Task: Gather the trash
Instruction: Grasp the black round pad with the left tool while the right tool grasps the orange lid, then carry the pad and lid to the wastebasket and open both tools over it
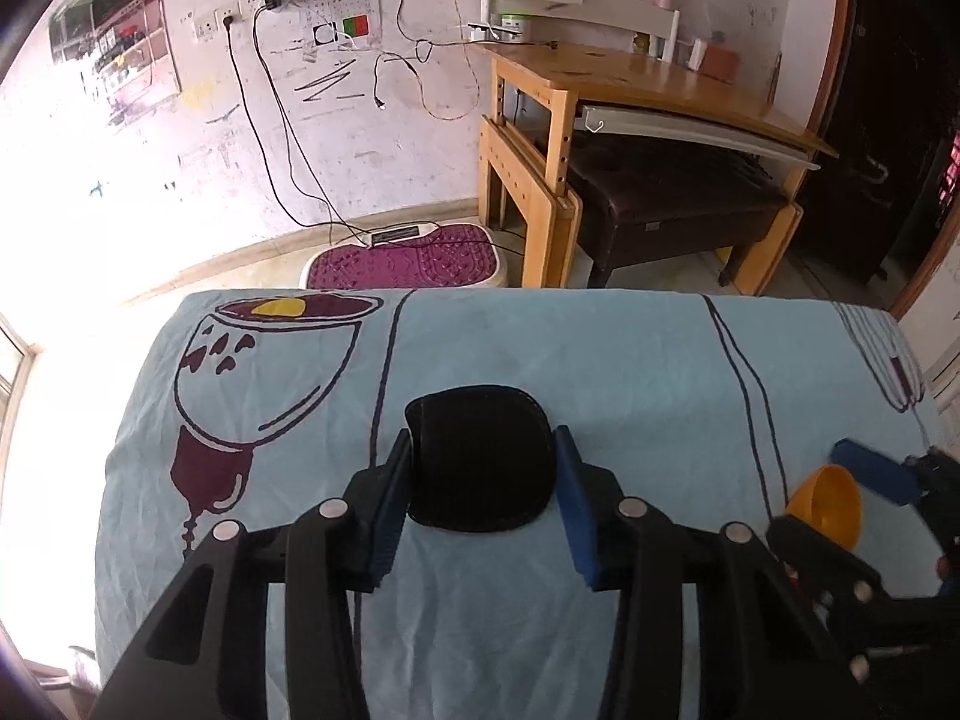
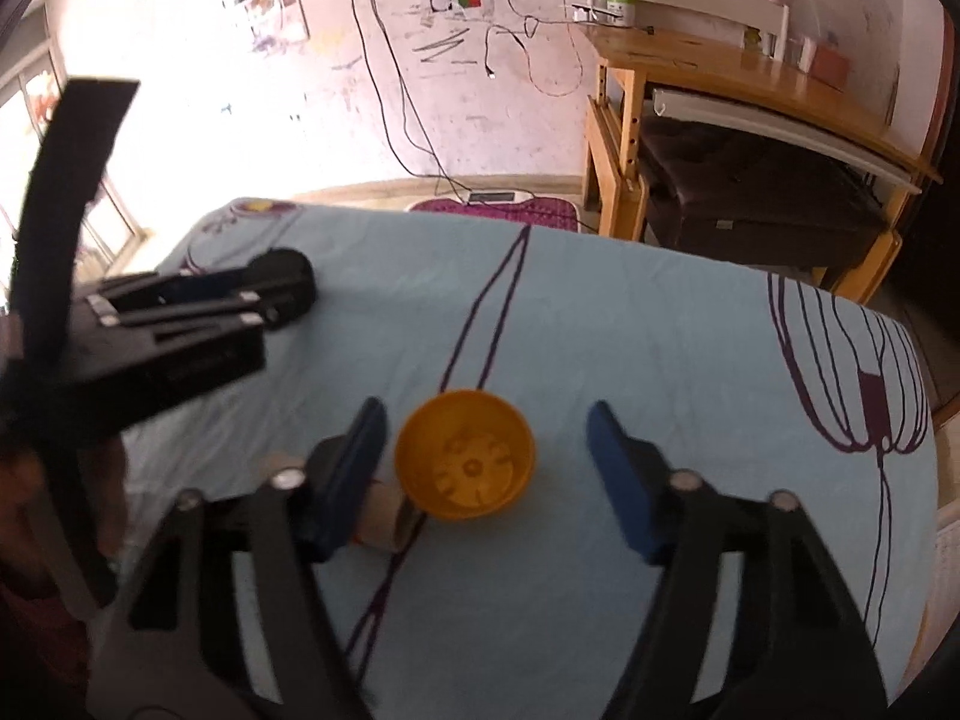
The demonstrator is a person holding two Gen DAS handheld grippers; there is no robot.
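Observation:
A black cup [image 1: 480,462] rests on the light-blue printed cloth [image 1: 600,372], and my left gripper [image 1: 483,480] is shut on it, one blue pad against each side. The right wrist view shows that same gripper [image 2: 264,294] at the left with the black cup [image 2: 291,285] in its tips. A yellow cup [image 2: 465,462] lies on the cloth with its mouth toward the camera, between the fingers of my right gripper [image 2: 480,450]. The left pad is close to it, while the right pad stands well clear, so this gripper is open. The yellow cup [image 1: 825,504] also shows at the right of the left wrist view.
A cardboard tube [image 2: 384,519] lies under my right gripper's left finger, beside the yellow cup. Beyond the cloth's far edge are a purple mat [image 1: 408,264] on the floor, a wooden desk [image 1: 648,72] over a dark bench [image 1: 672,204], and cables hanging down the wall.

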